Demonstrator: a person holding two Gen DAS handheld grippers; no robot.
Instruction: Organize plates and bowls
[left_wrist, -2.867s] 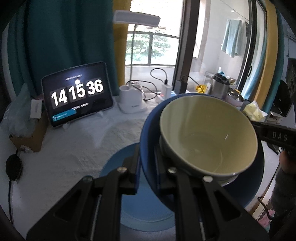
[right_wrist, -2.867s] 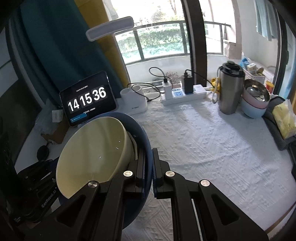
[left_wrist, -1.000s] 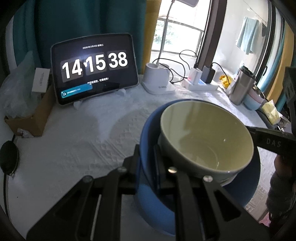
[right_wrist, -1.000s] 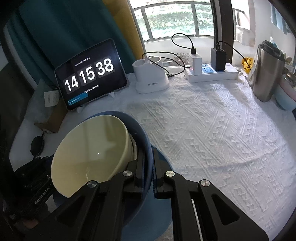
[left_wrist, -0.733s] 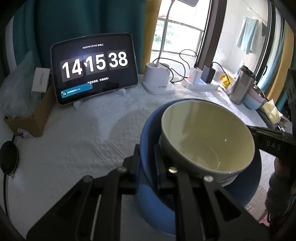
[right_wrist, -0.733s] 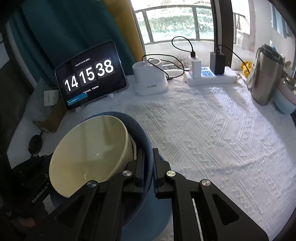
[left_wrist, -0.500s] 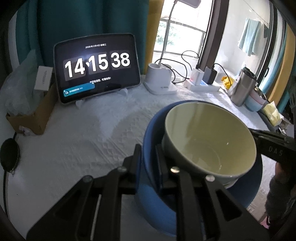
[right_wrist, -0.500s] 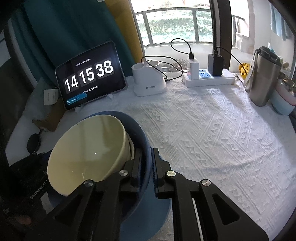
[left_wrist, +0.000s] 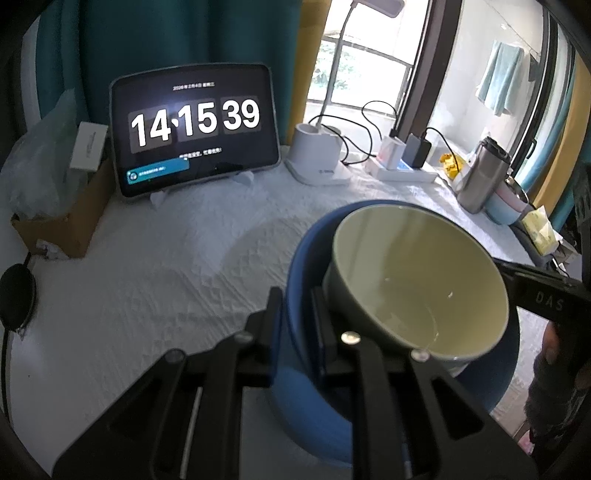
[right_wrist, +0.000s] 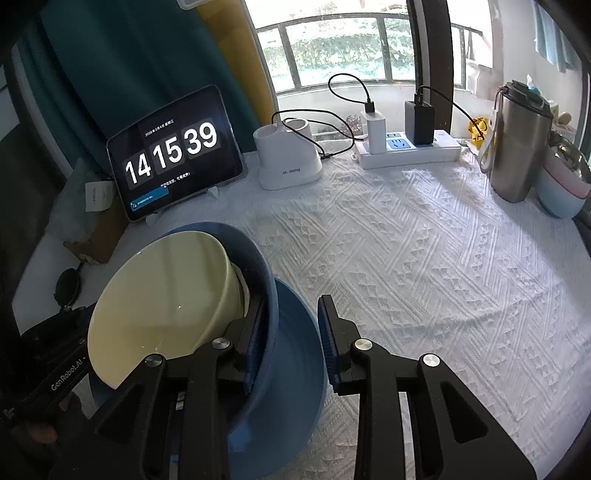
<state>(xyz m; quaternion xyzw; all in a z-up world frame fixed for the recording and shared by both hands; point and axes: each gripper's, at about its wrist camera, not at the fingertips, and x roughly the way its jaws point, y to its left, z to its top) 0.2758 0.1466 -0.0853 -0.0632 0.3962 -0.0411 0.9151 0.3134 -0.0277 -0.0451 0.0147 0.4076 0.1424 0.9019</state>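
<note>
The blue bowl (right_wrist: 266, 280), with the cream bowl (right_wrist: 166, 295) nested inside, sits on the blue plate (right_wrist: 295, 347) at the table's near left. The left gripper (left_wrist: 297, 314) pinches its left rim; the right gripper's (right_wrist: 291, 325) jaws have just been opening, the right rim loose between them.

- Cream-yellow bowl (right_wrist: 166, 295), grey-green outside, nested in a dark blue bowl (right_wrist: 271, 291).
- Lighter blue plate (right_wrist: 299, 347) underneath.
- White cloth (right_wrist: 424, 258) with raised diamond and chevron weave over the worktop.
- Black tablet (right_wrist: 173, 155), white clock digits, teal bar.
- Black hand-held gripper (right_wrist: 291, 339) with blue ribbed pads.
- Teal and mustard curtains (right_wrist: 147, 66).
- Silver steel tumbler (right_wrist: 517, 147).
- White power strip (right_wrist: 406, 147).
</note>
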